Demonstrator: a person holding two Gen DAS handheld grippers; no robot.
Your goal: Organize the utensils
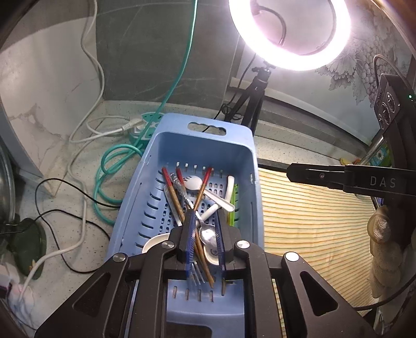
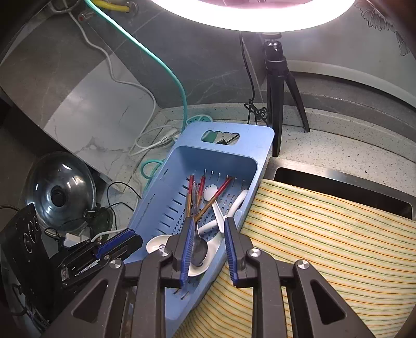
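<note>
Speckled stone counter runs under a bright ring lamp [image 2: 249, 10], with a blue basket [image 1: 166, 145] beside a striped cloth [image 1: 312, 208] that covers part of the sink. All the utensils lie jumbled in that basket: red-tipped chopsticks [image 1: 171, 192] crossing one another, a metal spoon [image 1: 208, 235], a fork [image 1: 196, 275], white plastic spoons [image 1: 218, 200] and a small white dish [image 2: 158, 244].

Over the near end of the basket, the left claw [image 1: 204, 241] hangs with its blue pads spread on either side of the metal spoon's bowl and a chopstick, not yet pinching either as far as I can see. Spread wide too, the right claw [image 2: 208, 249] sits above the basket's edge nearest the cloth, holding nothing.

If the spoon is the aim, I'd say the tricky part is the tangle: closing here could catch the chopstick along with it. Better to centre on the spoon's neck, close gently, and lift straight so the crossed sticks don't get dragged out.
</note>
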